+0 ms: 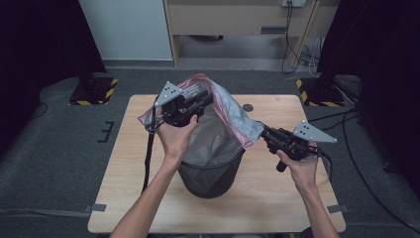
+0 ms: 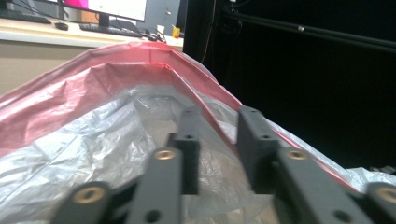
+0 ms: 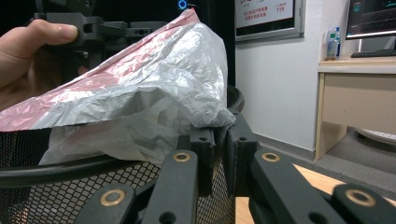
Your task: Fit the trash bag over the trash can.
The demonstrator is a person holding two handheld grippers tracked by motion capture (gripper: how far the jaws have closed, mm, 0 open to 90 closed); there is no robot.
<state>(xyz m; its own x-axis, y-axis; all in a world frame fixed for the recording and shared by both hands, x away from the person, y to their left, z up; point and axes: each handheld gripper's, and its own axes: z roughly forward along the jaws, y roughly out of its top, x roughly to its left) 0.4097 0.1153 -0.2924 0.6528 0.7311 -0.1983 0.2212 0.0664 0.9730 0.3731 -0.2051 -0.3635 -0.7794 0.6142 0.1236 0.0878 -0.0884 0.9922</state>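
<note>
A black mesh bin (image 1: 208, 179) stands at the middle of the wooden table (image 1: 277, 198). A grey plastic bag (image 1: 229, 110) with a pink rim sits in the bin, its mouth pulled up and back. My left gripper (image 1: 204, 97) is raised above the bin's far side. In the left gripper view the pink rim of the bag (image 2: 84, 140) runs between the jaws of the left gripper (image 2: 219, 116), which stand a little apart. My right gripper (image 1: 265, 133) is at the bin's right side. There, the right gripper (image 3: 219, 133) is shut on a fold of the bag (image 3: 154, 70) just above the bin (image 3: 70, 196).
A black cable (image 1: 147, 158) hangs from the left gripper across the table's left part. Beyond the table are a wooden desk (image 1: 237, 20), floor cables (image 1: 297, 54) and two stand bases with yellow-black tape (image 1: 94, 91). Bare table lies left, right and in front of the bin.
</note>
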